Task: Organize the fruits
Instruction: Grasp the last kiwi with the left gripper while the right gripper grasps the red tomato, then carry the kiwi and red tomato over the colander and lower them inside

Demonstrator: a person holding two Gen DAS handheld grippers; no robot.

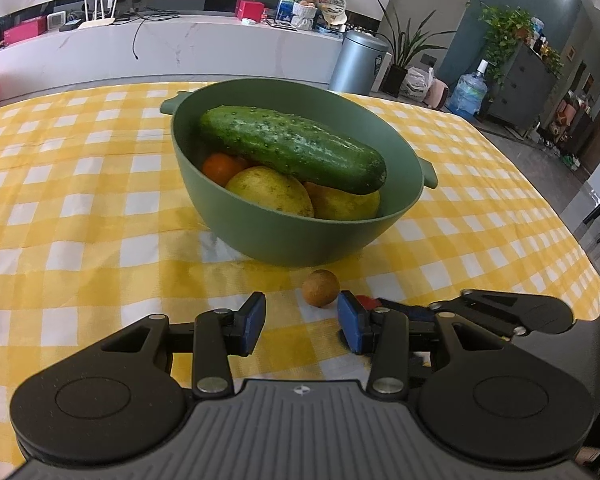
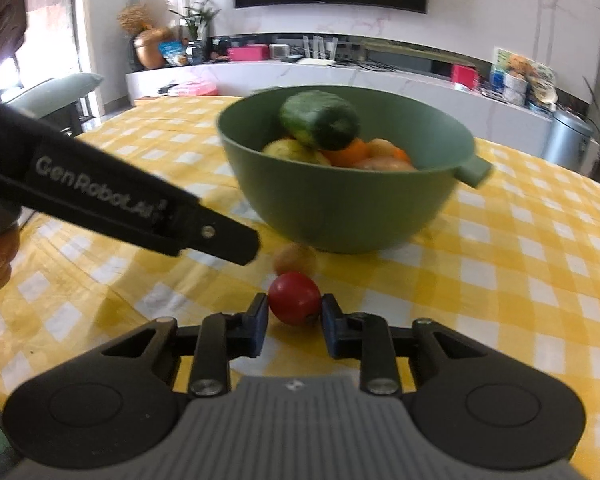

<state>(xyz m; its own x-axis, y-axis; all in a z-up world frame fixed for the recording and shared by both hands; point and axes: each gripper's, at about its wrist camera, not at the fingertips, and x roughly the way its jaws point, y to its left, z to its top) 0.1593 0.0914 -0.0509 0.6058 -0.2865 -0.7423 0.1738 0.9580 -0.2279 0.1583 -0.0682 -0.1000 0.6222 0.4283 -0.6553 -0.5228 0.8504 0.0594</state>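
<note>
A green bowl (image 1: 300,240) stands on the yellow checked tablecloth and holds a cucumber (image 1: 292,148), yellow fruits (image 1: 268,194) and an orange one (image 1: 224,168). A small brown round fruit (image 1: 321,288) lies on the cloth just in front of the bowl. My left gripper (image 1: 300,312) is open just short of it, nothing between its fingers. In the right wrist view my right gripper (image 2: 294,308) is shut on a red tomato (image 2: 294,296) that rests on the cloth. The brown fruit (image 2: 296,258) sits right behind the tomato, before the bowl (image 2: 332,208).
One black finger (image 2: 220,236) of the left gripper reaches in from the left, close to the brown fruit. The tablecloth (image 1: 80,208) spreads wide to the left of the bowl. Past the table's far edge are a white counter (image 1: 180,40) and a grey bin (image 1: 356,60).
</note>
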